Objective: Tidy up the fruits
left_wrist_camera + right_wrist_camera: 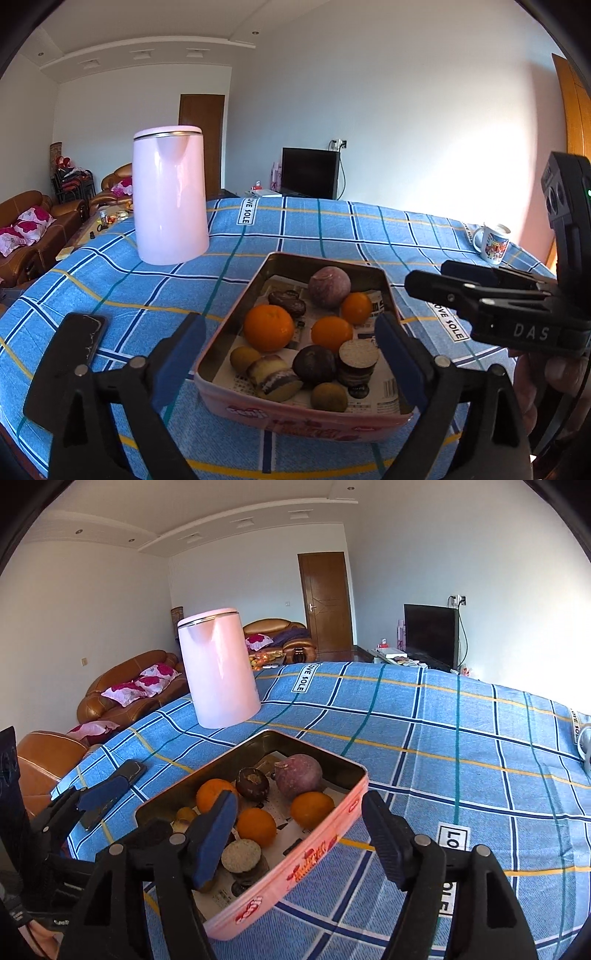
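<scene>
Fruit tin sits mid-tablecloth, cloth bare around it.

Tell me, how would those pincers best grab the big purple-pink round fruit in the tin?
Come from above and close the fingers across the widest part of the big purple-pink round fruit. It sits at the far end of the pink rectangular tin; the wall and an orange crowd its sides.
</scene>
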The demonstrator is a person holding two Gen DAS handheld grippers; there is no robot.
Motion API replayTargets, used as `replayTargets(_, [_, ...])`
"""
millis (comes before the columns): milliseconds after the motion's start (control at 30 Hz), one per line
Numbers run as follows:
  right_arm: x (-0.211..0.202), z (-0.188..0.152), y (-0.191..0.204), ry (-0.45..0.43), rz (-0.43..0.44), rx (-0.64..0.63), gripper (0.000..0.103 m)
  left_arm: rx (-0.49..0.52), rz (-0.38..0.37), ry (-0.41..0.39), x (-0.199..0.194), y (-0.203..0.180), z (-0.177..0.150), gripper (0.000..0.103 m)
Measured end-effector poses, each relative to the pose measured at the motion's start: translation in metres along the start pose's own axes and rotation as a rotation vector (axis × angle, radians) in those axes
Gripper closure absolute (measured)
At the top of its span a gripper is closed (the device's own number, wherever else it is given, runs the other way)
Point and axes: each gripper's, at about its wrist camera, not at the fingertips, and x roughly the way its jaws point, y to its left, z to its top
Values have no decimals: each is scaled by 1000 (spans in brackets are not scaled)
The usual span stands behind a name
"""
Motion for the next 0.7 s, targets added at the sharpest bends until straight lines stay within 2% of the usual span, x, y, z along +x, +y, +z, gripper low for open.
replayTargets(367, [-51, -13, -5, -111, -72, -8, 27, 19, -8, -26, -12, -15, 1, 1])
replayTargets(700, [-58, -19, -1, -125, -73, -18, 25, 35, -4, -30, -15, -19, 2, 0])
